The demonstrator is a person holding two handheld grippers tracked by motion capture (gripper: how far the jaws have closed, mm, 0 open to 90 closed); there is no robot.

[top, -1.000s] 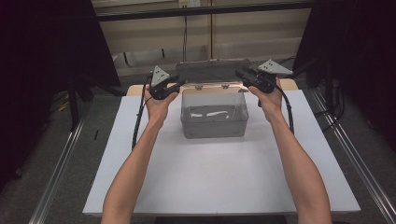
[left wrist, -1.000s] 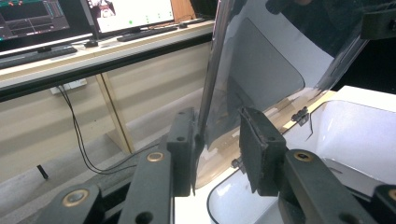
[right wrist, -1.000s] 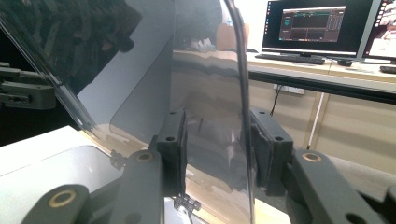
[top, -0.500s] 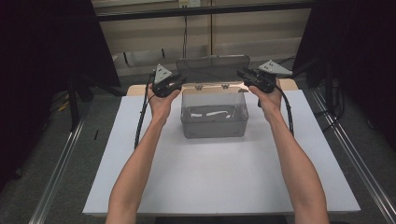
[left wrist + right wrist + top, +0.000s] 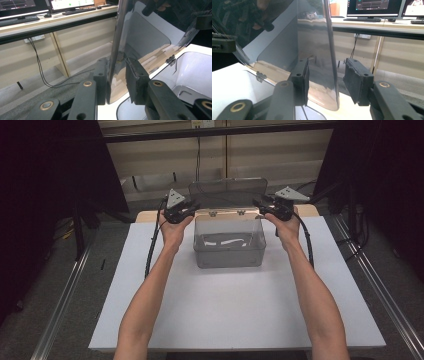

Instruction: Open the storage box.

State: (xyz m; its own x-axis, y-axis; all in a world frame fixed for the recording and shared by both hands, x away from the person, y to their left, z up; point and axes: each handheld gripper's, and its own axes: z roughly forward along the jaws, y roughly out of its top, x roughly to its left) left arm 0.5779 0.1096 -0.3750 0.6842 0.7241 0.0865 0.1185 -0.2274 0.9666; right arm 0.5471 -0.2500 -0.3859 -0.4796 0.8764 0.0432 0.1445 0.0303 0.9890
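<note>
The clear box [image 5: 229, 242] is sitting on the white desk [image 5: 240, 315], its lid [image 5: 227, 194] standing up. The left claw [image 5: 192, 209] is pinching the lid's edge. The right claw [image 5: 260, 206] has just been opening, jaws loose around the lid's other edge.

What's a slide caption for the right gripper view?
Right gripper with open fingers straddling the raised edge of the clear plastic hinged lid, one pad touching it.

A clear plastic box [image 5: 229, 242] stands on the white table [image 5: 240, 315], its lid [image 5: 227, 194] raised upright at its far edge. The left gripper [image 5: 192, 210] meets the lid's left edge, the right gripper [image 5: 260, 206] its right edge.
</note>
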